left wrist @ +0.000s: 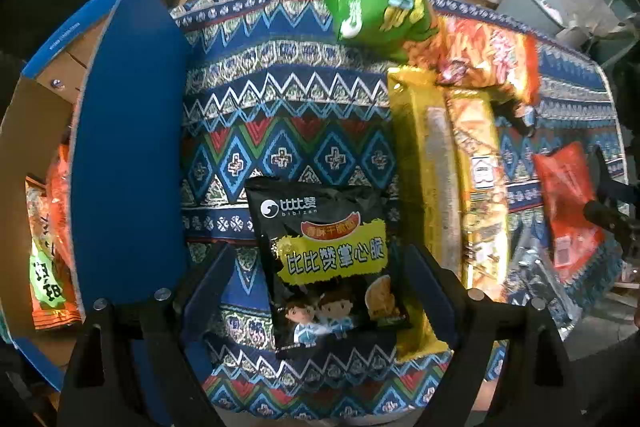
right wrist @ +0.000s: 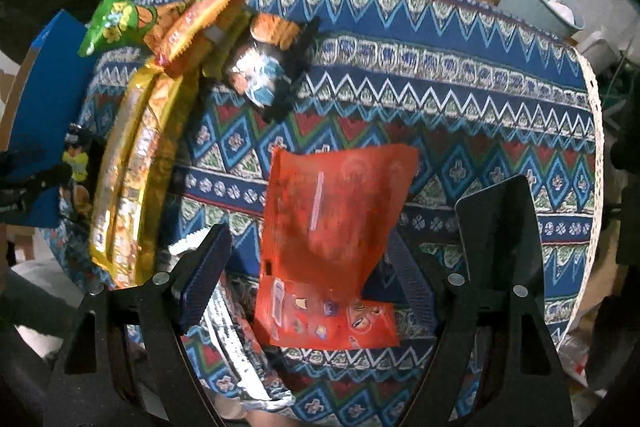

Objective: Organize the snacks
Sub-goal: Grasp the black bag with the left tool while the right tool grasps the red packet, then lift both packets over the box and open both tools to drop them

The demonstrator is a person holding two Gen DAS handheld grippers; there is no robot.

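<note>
Looking down past my left gripper (left wrist: 320,291), I see its jaws spread wide around the black snack bag (left wrist: 326,259), not pressing it. My right gripper (right wrist: 316,267) hangs equally wide over the red pouch (right wrist: 336,223) — nothing gripped. Left of the black bag stands the blue-walled box (left wrist: 128,155); right of it, the long yellow packet (left wrist: 424,179). Farther back on the patterned counter (left wrist: 288,115) lies the green bag (left wrist: 368,7).

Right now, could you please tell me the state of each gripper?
Left gripper: open, astride the black snack bag.
Right gripper: open, astride the red packet.
</note>
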